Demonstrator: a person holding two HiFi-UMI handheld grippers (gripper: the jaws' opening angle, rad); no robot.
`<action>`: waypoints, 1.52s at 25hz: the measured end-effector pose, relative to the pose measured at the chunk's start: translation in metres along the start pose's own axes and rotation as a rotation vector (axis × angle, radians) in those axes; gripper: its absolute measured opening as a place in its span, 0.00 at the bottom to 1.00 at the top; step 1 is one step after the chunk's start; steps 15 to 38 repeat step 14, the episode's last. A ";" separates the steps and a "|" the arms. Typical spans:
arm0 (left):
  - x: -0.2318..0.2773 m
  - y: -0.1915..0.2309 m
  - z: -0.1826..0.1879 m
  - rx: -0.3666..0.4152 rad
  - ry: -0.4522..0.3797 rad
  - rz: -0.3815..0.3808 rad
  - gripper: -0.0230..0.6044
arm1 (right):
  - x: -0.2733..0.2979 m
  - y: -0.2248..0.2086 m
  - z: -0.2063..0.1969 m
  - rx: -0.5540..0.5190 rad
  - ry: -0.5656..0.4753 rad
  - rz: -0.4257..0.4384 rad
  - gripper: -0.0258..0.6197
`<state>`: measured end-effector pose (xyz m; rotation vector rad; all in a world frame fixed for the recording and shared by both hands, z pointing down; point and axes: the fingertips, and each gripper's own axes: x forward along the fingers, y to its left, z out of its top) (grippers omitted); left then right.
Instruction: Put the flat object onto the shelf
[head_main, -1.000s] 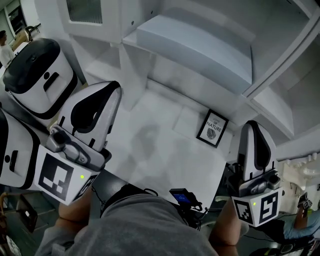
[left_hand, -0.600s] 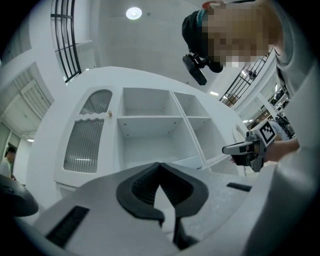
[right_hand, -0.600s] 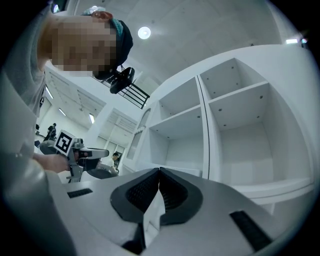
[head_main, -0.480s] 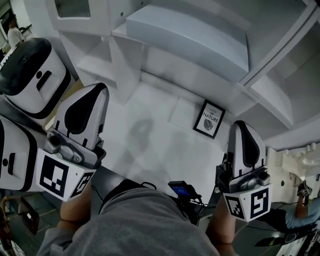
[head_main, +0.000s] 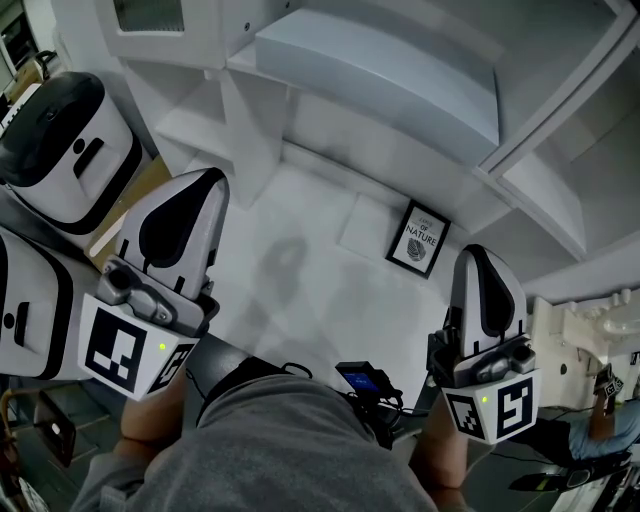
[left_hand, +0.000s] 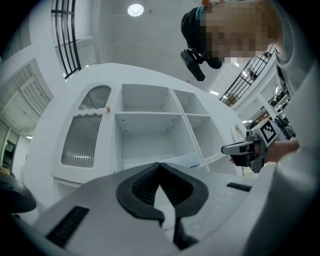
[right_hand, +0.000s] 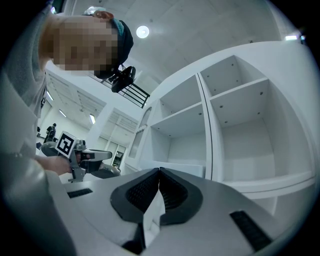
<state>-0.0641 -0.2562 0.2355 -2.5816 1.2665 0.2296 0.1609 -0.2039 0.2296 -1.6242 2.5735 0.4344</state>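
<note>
Black-framed, the picture (head_main: 419, 240) is seen resting on the white ledge (head_main: 290, 290) below the shelf (head_main: 380, 70). The left gripper (head_main: 208, 185) and right gripper (head_main: 478, 258) are closed and empty. Should it be lifted, its edge is best pinched squarely.

Head view: mounted above both tools, facing steeply down onto the shelf unit (head_main: 380, 90). Left tool (head_main: 200, 185) view and right tool (head_main: 478, 258) view: mounted close behind their own jaws, facing the same shelf unit. Each also catches the opposite tool.
</note>
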 end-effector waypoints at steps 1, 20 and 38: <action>0.000 0.000 0.000 0.000 0.001 0.000 0.05 | 0.000 0.000 0.000 0.000 0.000 0.001 0.08; -0.003 -0.004 0.001 0.007 0.006 0.005 0.05 | -0.002 0.003 0.002 0.000 -0.007 0.015 0.08; -0.003 -0.004 0.001 0.007 0.006 0.005 0.05 | -0.002 0.003 0.002 0.000 -0.007 0.015 0.08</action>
